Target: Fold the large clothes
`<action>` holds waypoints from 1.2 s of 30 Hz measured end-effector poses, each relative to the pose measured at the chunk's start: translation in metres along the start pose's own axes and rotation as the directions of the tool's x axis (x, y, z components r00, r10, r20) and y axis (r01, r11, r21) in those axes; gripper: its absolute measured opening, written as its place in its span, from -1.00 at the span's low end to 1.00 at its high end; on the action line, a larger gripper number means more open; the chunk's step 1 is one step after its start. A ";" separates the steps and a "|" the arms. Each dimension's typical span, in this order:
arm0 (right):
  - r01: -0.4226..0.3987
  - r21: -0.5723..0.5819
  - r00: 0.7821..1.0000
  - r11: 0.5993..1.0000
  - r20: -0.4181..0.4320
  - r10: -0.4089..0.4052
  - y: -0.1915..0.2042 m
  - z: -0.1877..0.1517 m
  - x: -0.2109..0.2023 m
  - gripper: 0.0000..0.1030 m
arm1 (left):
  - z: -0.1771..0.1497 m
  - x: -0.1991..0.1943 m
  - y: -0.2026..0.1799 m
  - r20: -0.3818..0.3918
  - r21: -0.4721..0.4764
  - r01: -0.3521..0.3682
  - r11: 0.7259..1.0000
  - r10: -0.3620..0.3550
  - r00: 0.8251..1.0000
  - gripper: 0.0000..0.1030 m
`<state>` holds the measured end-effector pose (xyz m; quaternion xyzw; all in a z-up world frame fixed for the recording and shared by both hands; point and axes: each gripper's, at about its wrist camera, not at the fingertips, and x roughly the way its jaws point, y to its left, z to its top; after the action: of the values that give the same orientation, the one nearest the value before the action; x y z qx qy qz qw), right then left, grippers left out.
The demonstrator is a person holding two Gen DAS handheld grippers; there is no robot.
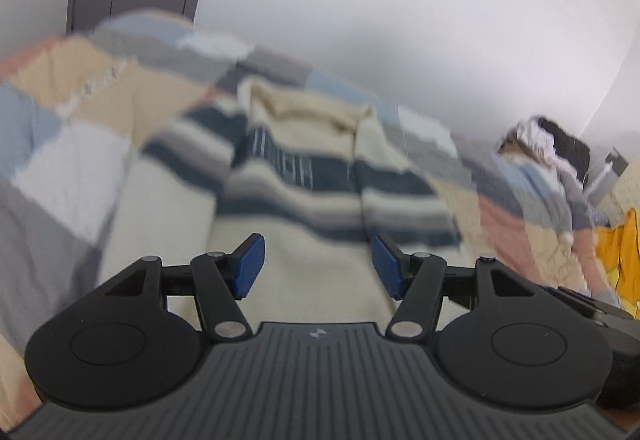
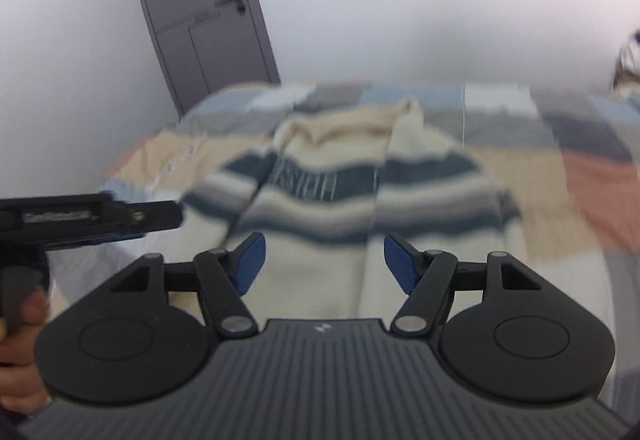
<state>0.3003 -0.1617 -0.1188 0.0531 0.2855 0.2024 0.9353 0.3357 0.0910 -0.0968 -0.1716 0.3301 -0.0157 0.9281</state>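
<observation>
Hovering nearest to me are the two hand-held tools: the left gripper and the right gripper, each with its blue pads spread apart and nothing between them, both released and angled down toward the bed. At the left edge of the right wrist view a hand wraps around the dark handle of the left tool, whose black body juts in level above the cloth. Just past the fingertips lies the sweater, spread front-up on the patchwork bedspread, its plain cream hem closest to the tools and its neck farthest away. The lower body is cream; higher up, bands of grey and dark navy run across the chest and out along both sleeves, and the widest navy band carries pale lettering too blurred to read. A long crease runs up the body from hem to shoulder on its right half, and another slants along the left. At the top the cream collar lies open and rumpled. The bedspread around it is a patchwork of tan, salmon, pale blue, grey and white squares. Off to the right in the left wrist view, a heap of other clothes sits on the bed's far side, with something yellow beside it. Beyond the bed stand a white wall and a grey door with a dark handle.
</observation>
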 end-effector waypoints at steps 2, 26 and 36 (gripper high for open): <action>-0.004 0.013 0.999 1.000 -0.037 0.004 -0.002 -0.017 0.002 0.31 | -0.014 0.018 0.006 -0.039 -0.013 0.018 1.000 -0.019 0.999 0.27; 0.098 -0.097 0.981 0.990 -0.160 -0.113 -0.020 -0.061 0.090 0.34 | -0.050 0.099 0.052 -0.184 -0.130 -0.102 0.986 0.077 0.980 0.27; 0.137 -0.003 0.984 0.991 -0.112 -0.137 -0.037 -0.051 0.074 -0.73 | -0.051 0.091 0.059 -0.166 -0.175 -0.097 0.980 0.068 0.984 0.26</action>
<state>0.3404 -0.1658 -0.2070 0.0242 0.3411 0.1396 0.9293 0.3703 0.1182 -0.2081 -0.2401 0.4100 0.0396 0.8790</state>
